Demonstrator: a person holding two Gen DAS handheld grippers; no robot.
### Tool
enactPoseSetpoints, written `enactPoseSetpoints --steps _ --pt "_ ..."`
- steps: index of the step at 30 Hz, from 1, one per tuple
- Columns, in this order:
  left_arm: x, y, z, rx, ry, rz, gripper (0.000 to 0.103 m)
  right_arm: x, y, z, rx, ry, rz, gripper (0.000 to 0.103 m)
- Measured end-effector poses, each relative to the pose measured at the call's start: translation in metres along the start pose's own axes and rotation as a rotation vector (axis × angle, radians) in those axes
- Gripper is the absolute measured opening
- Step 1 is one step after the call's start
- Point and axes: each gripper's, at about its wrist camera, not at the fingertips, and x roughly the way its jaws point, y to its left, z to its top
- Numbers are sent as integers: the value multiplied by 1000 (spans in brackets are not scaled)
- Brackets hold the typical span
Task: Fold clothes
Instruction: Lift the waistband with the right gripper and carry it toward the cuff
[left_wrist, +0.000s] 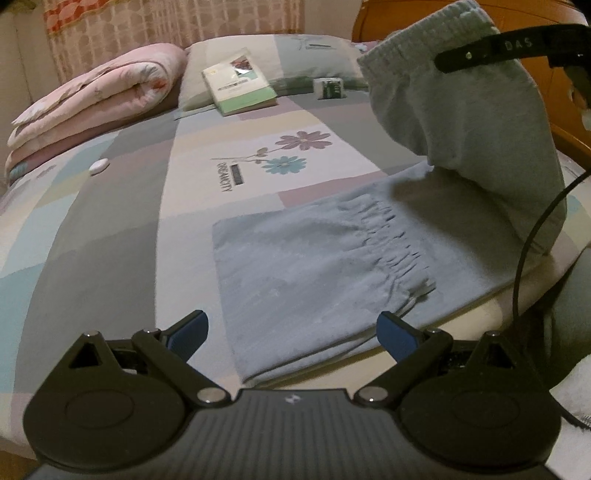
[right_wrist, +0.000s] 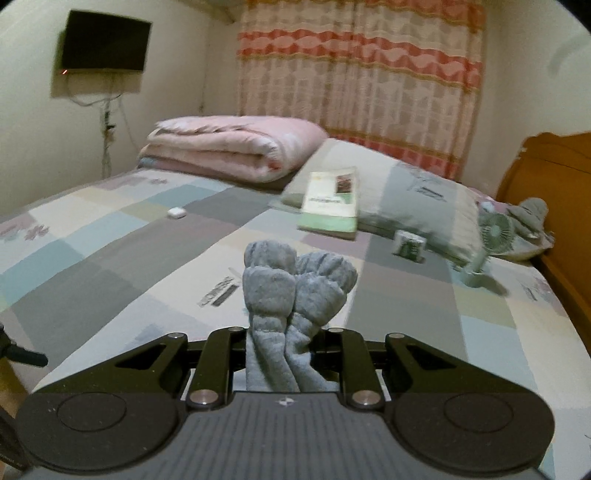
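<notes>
Gripping both ribbed cuffs of the grey trousers, the right gripper holds the legs raised above the bed. The trousers' waist half lies flat on the bed just ahead of the left gripper, whose fingers stand wide apart, empty.

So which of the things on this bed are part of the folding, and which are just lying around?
Part of the folding:
- grey sweatpants
- their cuffs, clamped in the right gripper
- left gripper, open

Just lying about:
- book
- pink quilt
- pillow
- small fan
</notes>
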Motion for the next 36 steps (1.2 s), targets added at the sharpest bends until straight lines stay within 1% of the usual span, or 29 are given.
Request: enactPoseSetpoints --steps 6,12,15,22,28,36 --pt "-2 18 -9 -50 13 31 97 13 40 0 -43 25 38 23" --pt "-5 32 -17 -101 20 52 97 30 76 0 -144 28 2 23" --pt "-6 36 -19 -120 22 59 97 38 89 -2 -174 34 -1 23" --pt "-7 37 -24 -126 34 58 97 54 120 -6 -267 44 -14 23" --pt "-8 36 -28 -120 44 59 97 72 141 -14 -320 79 6 23" --pt "-7 35 -32 -123 53 50 97 78 157 -14 -363 89 40 23"
